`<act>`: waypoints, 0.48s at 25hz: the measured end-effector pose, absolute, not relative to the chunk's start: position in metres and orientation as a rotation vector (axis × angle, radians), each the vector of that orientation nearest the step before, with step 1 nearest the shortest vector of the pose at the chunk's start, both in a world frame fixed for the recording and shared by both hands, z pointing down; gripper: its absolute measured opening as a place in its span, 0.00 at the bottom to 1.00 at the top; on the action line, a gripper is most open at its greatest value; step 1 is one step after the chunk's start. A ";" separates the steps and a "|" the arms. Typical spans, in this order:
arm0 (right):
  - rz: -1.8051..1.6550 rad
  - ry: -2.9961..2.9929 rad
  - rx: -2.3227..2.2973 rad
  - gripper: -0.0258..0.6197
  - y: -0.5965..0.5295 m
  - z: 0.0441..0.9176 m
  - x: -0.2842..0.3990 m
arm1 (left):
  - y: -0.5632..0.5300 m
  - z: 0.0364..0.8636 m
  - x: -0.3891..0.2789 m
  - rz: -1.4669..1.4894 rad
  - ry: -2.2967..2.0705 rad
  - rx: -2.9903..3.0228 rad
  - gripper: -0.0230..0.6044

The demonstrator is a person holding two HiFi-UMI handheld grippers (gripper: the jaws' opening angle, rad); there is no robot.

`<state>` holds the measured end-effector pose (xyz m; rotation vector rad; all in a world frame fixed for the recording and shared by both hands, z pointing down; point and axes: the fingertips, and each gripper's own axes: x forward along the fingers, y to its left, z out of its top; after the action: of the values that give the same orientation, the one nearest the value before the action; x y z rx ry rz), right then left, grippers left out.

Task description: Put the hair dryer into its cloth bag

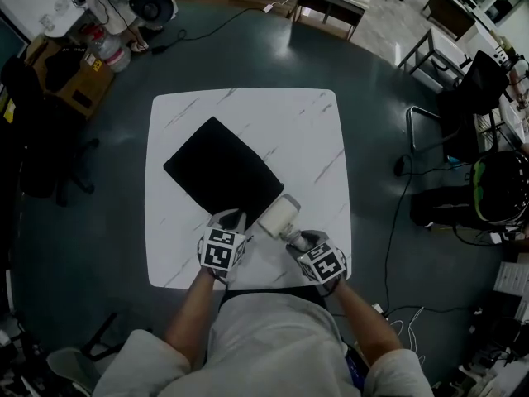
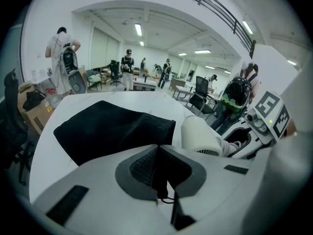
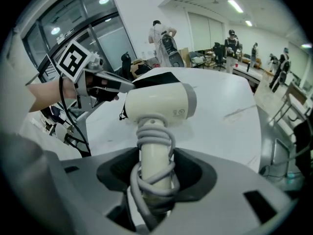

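A black cloth bag [image 1: 223,172] lies flat on the white marble table [image 1: 314,131]. My left gripper [image 1: 229,218] is shut on the bag's near edge, with black fabric and a thin cord pinched between its pads [image 2: 146,168]. A white hair dryer [image 1: 278,215] is held by its cord-wrapped handle [image 3: 152,165] in my right gripper [image 1: 293,236]. The dryer's barrel [image 3: 156,102] hangs just right of the bag's near corner, and its nozzle points toward the bag's mouth [image 2: 161,126]. In the left gripper view the dryer [image 2: 200,136] sits beside the bag's edge.
The table's near edge [image 1: 248,286] is right below both grippers. On the dark floor around it stand a cardboard box [image 1: 70,77], a chair with a dark bag [image 1: 463,106] and loose cables [image 1: 397,213]. Several people stand far back in the room.
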<state>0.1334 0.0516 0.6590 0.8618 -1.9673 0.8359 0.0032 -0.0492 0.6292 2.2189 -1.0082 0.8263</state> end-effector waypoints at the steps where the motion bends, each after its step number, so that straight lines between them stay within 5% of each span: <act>1: 0.835 -1.965 0.852 0.40 0.052 0.661 0.131 | -0.048 0.629 0.003 0.828 -1.007 2.220 0.06; 12: 0.827 -1.918 0.758 0.40 0.049 0.674 0.108 | -0.042 0.620 0.002 0.810 -0.983 2.244 0.06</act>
<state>0.1078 0.0486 0.6745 0.7578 -1.9179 0.8272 0.0020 -0.0417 0.6200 2.2439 -0.9831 0.8101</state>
